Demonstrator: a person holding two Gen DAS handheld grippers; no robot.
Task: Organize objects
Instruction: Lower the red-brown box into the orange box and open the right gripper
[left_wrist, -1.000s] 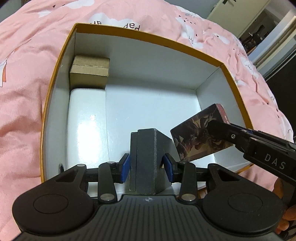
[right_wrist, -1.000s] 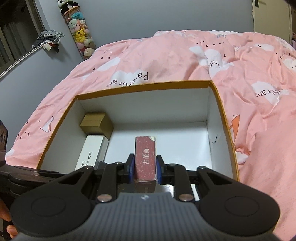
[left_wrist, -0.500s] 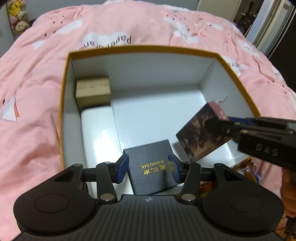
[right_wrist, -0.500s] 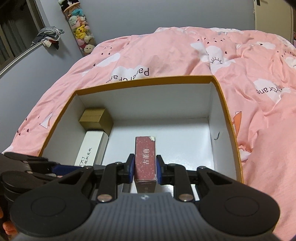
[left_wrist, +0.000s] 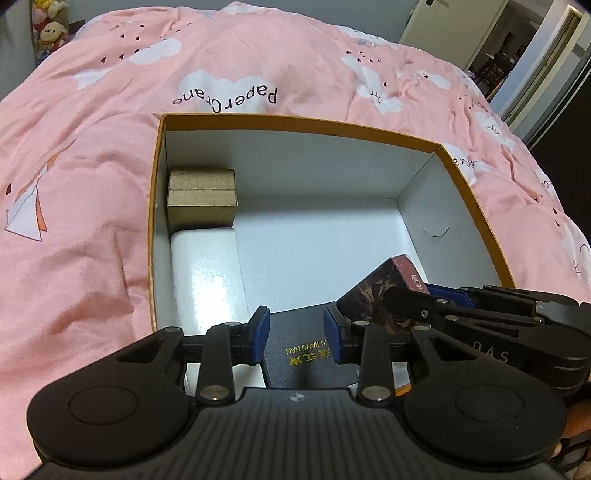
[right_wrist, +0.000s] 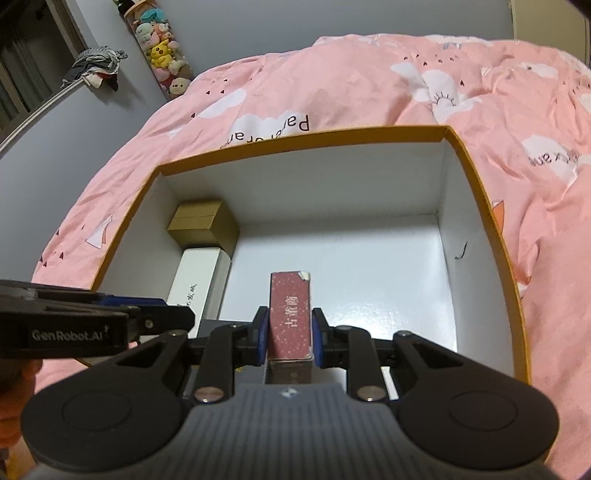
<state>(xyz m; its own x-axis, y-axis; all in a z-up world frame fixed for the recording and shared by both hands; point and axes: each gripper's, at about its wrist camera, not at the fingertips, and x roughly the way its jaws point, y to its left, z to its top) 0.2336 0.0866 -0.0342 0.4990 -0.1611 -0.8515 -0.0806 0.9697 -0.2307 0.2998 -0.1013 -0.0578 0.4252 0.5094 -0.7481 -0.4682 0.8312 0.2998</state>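
The open orange-rimmed cardboard box with white inner walls (right_wrist: 480, 177) lies on the bed under a pink cloud-print quilt (right_wrist: 369, 85). Along its left wall the way is blocked: a small gold-brown cardboard box (right_wrist: 203, 225) fills the far left corner, and a long glossy white carton (left_wrist: 205, 273) lies just in front of it. A flat black box with gold lettering (left_wrist: 306, 354) takes the near middle floor. The far middle and the whole right side of the white floor are bare. Overhead, the right hand-held gripper (right_wrist: 286, 328) with its dark red patterned box (right_wrist: 290, 317) crosses the near right corner, beside the left hand-held gripper (left_wrist: 295, 332).
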